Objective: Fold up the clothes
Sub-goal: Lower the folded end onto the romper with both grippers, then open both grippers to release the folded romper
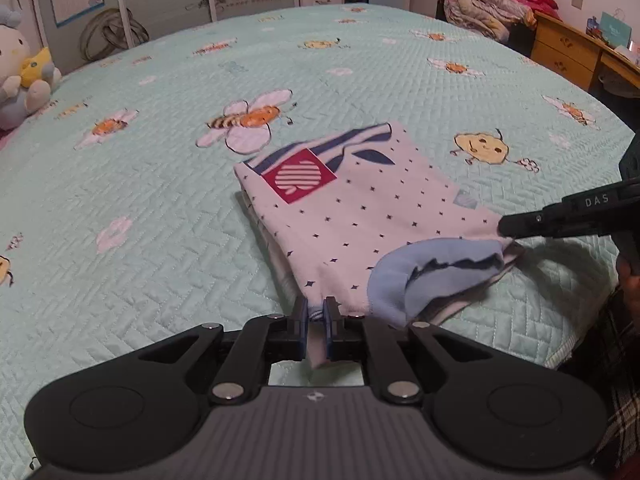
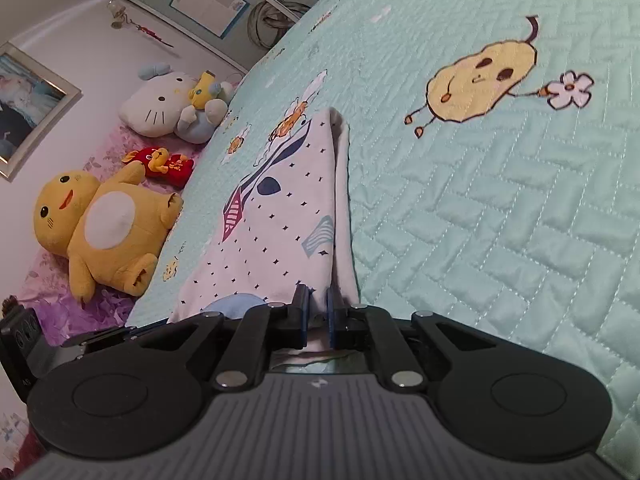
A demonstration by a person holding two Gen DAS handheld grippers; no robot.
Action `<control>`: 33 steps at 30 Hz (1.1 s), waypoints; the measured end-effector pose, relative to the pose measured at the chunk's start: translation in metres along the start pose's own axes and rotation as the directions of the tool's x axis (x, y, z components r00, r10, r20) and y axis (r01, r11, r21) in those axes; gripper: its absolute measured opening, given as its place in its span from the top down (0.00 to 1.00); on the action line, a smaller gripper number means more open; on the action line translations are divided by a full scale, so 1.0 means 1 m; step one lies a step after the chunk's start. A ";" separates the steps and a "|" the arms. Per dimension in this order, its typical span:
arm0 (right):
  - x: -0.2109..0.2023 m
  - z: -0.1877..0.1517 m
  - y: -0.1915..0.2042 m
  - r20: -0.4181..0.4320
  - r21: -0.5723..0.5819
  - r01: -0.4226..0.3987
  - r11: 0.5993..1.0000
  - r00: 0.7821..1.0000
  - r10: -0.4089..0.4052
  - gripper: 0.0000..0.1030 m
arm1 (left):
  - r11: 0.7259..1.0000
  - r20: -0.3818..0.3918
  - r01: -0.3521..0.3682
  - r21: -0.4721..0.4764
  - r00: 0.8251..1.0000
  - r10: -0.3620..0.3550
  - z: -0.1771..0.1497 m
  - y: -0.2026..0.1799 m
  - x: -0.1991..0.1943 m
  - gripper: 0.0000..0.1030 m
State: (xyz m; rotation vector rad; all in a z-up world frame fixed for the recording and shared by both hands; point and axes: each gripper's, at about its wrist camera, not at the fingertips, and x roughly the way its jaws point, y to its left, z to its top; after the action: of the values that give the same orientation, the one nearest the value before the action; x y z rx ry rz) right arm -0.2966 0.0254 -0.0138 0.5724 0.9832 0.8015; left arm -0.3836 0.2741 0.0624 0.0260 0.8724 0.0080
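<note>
Left wrist view: the left gripper (image 1: 317,312) has its jaws pinching the near edge of a white garment (image 1: 360,208), a tongue of cloth hanging through between them, so the very hem is hidden. The garment lies folded on the bed (image 1: 160,200), which wears a mint quilted cover printed with bees and flowers. A light-blue collar (image 1: 404,276) curls up at the near right corner. The right gripper (image 1: 516,226) reaches in from the right edge, largely cut off; the letters "DAS" can be read on its side, and its tip meets the cloth beside the collar.

Right wrist view: the right gripper (image 2: 318,308) has its jaws pressed onto a fold of the garment (image 2: 280,216), the cloth between them partly hidden by the fingers. The red patch on the garment bears a striped motif, no legible words. Beyond the bed sit a yellow plush (image 2: 104,232) and a white cat plush (image 2: 160,104); the wall posters are too blurred to read.
</note>
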 end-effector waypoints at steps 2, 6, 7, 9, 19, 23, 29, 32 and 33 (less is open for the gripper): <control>0.001 0.000 0.002 0.000 -0.017 0.023 1.000 1.000 -0.023 0.92 | 1.000 -0.020 0.007 -0.015 1.000 -0.008 -0.002 0.003 0.004 0.93; 0.001 -0.001 0.005 0.000 -0.039 0.044 0.998 0.999 -0.045 0.93 | 0.999 -0.060 0.021 -0.044 0.998 -0.024 -0.006 0.008 0.013 0.94; -0.001 -0.001 0.006 0.002 -0.042 0.042 0.998 0.999 -0.042 0.93 | 0.998 -0.069 0.025 -0.052 0.997 -0.028 -0.007 0.009 0.015 0.94; -0.003 0.000 0.006 0.000 -0.051 0.042 0.998 0.999 -0.042 0.93 | 0.997 -0.089 0.031 -0.067 0.995 -0.037 -0.009 0.012 0.019 0.94; 0.006 -0.010 0.011 0.007 -0.188 0.099 0.977 0.995 -0.099 0.93 | 0.989 -0.081 0.065 -0.131 0.994 -0.076 -0.016 0.019 0.025 0.92; 0.002 -0.006 0.005 0.005 -0.133 0.067 0.989 0.998 -0.067 0.91 | 0.986 -0.077 0.069 -0.154 0.994 -0.081 -0.019 0.022 0.015 0.91; -0.016 0.014 0.008 0.077 -0.057 0.051 0.997 0.996 -0.046 0.86 | 0.984 -0.026 0.083 -0.156 0.996 -0.088 -0.012 0.031 -0.014 0.91; -0.009 0.036 0.012 0.096 0.009 -0.036 0.999 0.995 0.035 0.86 | 0.971 0.043 0.139 -0.194 0.990 -0.133 0.018 0.038 -0.015 0.91; -0.002 0.044 0.015 0.098 0.026 -0.067 0.997 0.993 0.064 0.86 | 0.967 0.069 0.146 -0.208 0.989 -0.134 0.031 0.038 -0.010 0.91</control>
State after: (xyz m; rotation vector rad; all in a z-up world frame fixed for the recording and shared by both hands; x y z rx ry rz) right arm -0.2628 0.0290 0.0180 0.6658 0.8921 0.8114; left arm -0.3656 0.3118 0.0912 -0.2354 0.8138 -0.0313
